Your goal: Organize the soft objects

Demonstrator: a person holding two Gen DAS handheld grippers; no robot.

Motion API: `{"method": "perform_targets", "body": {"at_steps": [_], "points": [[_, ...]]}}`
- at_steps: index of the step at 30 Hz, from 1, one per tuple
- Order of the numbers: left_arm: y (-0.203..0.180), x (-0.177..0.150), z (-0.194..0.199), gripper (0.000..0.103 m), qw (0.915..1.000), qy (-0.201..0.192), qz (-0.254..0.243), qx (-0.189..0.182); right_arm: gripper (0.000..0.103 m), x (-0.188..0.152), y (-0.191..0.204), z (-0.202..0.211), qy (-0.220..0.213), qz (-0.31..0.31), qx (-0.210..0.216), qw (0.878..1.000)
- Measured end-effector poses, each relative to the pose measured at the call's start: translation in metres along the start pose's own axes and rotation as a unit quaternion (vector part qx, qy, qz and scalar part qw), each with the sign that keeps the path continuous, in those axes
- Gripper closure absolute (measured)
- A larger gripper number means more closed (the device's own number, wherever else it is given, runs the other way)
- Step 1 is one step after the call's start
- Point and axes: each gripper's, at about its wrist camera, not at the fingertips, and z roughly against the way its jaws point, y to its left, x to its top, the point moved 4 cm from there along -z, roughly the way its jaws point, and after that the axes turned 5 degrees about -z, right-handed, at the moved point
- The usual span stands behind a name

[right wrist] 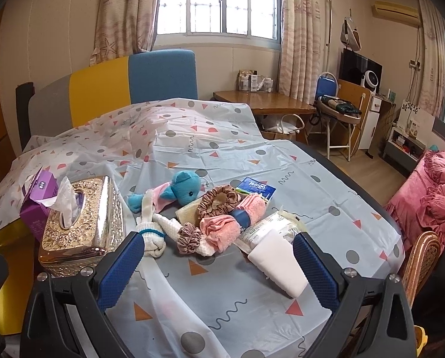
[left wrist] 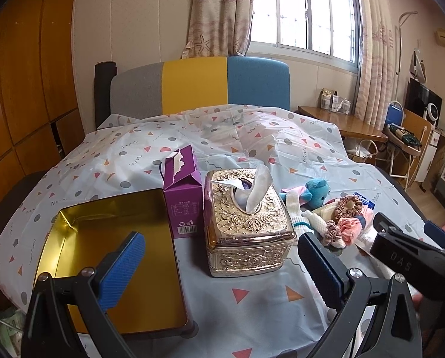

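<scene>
While both the left gripper and right gripper hang spread and empty, the soft pile lies at twelve o'clock of the right, the tin at nine of the left

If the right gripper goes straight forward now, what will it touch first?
Probably the pile of soft things: the small brown scrunchie and pink towel lie right ahead of the open right gripper. Depth is hard to judge.

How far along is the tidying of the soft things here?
Nothing looks done: the gold tin holds nothing. Nothing is in hand either; the left tool and right tool are both open. Left: the blue plush toy, scrunchies, pink cloth and socks lie heaped on the sheet.
</scene>
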Motion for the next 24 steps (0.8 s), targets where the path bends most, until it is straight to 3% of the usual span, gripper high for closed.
{"method": "perform_targets", "body": {"at_steps": [24], "points": [[-0.008,-0.003,-0.003,0.000,0.9998,0.010,-0.016,-0.008,0.002,0.012,-0.031,-0.016,0.002,-0.028,-0.014,0.999]]}}
